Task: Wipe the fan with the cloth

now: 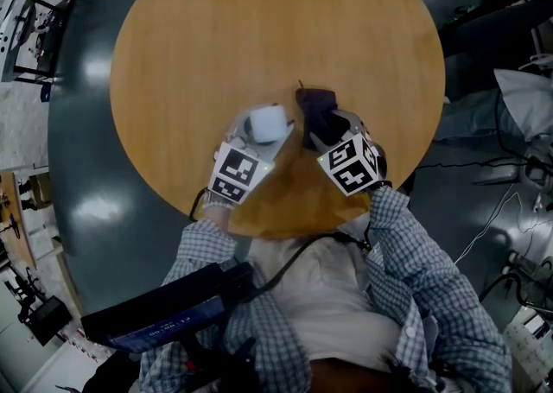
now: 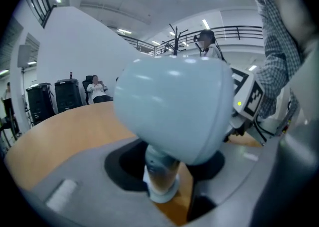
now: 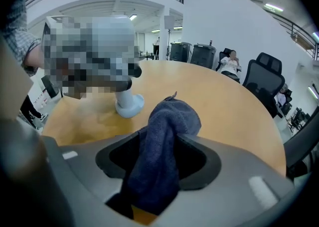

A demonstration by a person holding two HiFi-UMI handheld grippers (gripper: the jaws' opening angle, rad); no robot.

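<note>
Bracing fan [image 2: 174, 111] in left gripper [image 1: 256, 139], jaws wide on its head so it can't skid | right gripper [image 1: 328, 134] jaws apart, cloth [image 3: 164, 136] draped loose between them | wiping's done, I reckon

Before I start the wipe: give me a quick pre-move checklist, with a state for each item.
1. Grip on cloth by right claw: not ok. The claw stands open and the cloth is only draped through it.
2. Hold on fan by left claw: cannot tell. The stem stands inside the claw, but a firm pinch isn't clear.
3. Standing of fan on table: ok. It is upright with its base flat.
4. Nearness of cloth to fan: ok. They are side by side, not touching.
</note>
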